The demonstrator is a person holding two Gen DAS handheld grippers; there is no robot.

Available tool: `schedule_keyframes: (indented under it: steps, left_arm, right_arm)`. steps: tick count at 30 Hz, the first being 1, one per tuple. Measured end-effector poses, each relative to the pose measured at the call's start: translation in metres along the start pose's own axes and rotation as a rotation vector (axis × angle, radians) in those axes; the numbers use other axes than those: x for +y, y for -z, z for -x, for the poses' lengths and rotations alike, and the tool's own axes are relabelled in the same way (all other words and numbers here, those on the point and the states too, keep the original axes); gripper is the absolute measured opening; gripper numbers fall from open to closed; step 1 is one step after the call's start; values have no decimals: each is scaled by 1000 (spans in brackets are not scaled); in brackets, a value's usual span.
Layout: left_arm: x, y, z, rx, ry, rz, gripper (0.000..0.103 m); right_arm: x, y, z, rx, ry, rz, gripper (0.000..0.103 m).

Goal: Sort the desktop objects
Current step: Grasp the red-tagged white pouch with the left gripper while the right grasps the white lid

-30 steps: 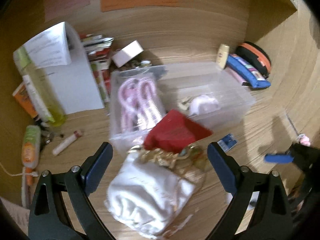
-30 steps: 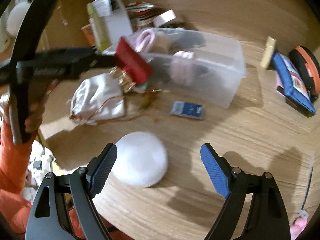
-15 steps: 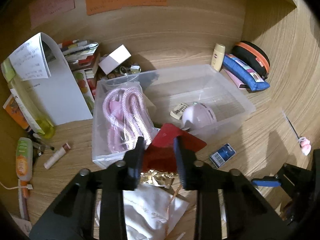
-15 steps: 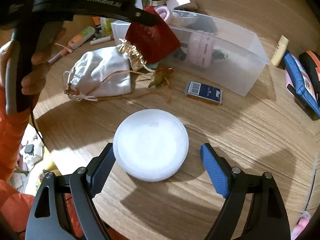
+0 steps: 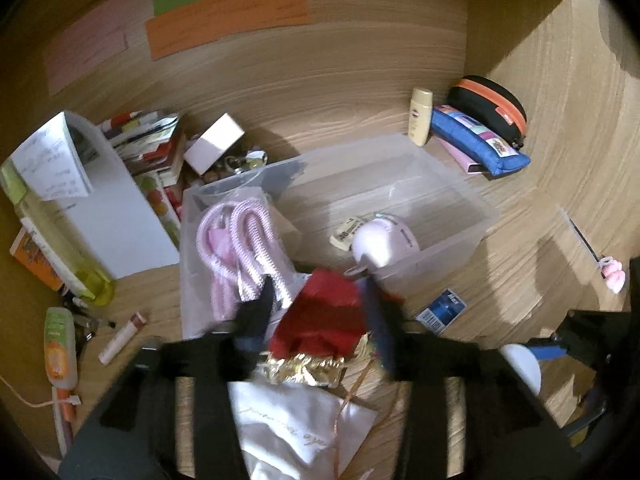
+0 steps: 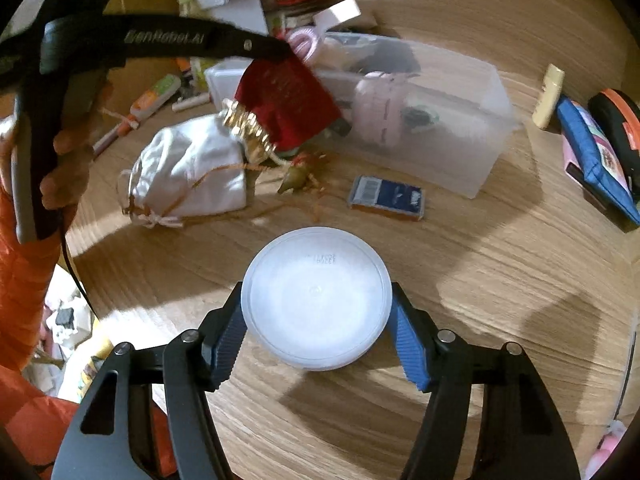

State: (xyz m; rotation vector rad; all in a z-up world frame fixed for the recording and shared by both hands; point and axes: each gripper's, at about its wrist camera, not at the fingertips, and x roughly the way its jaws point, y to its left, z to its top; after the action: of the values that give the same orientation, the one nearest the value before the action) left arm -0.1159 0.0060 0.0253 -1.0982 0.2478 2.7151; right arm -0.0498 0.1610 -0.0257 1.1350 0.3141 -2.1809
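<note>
Right gripper (image 6: 316, 334) had just closed, clamping the white round lid (image 6: 316, 298); left gripper (image 5: 320, 304), just reopening, straddled the red pouch (image 5: 324, 316) beside the clear bin (image 5: 452, 240), grip unclear

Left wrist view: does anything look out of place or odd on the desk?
Yes. The red pouch hangs tilted between the left gripper fingers over the near wall of the clear bin, not yet inside. The jaws have just been opening around it. Clutter also crowds the desk beside the bin.
</note>
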Motion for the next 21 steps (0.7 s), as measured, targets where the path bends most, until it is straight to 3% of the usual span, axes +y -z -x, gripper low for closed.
schedule_keyframes:
  steps: [2,4,5,6,13,21]
  left_arm:
    - [-3,-2,-2,-6,0,-22,55]
    - [-5,-4,-6,-2,6,-28,42]
    - [-5,-4,-9,8,9,-32,25]
    - [-6,-4,-11,18,8,-34,22]
    - [-7,5,9,-40,-68,-42,14]
    - [12,0,52,-121,-60,26,13]
  right_arm:
    - [-6,-5,6,-15,4,-17,63]
    - [-11,-7,14,-36,16,-27,63]
    - [-14,-8,17,-43,21,-30,63]
    - [-17,-9,19,-51,27,-35,63]
    - [-38,-26,36,-115,49,-82,63]
    - [-54,-60,57,-219,74,-107,63]
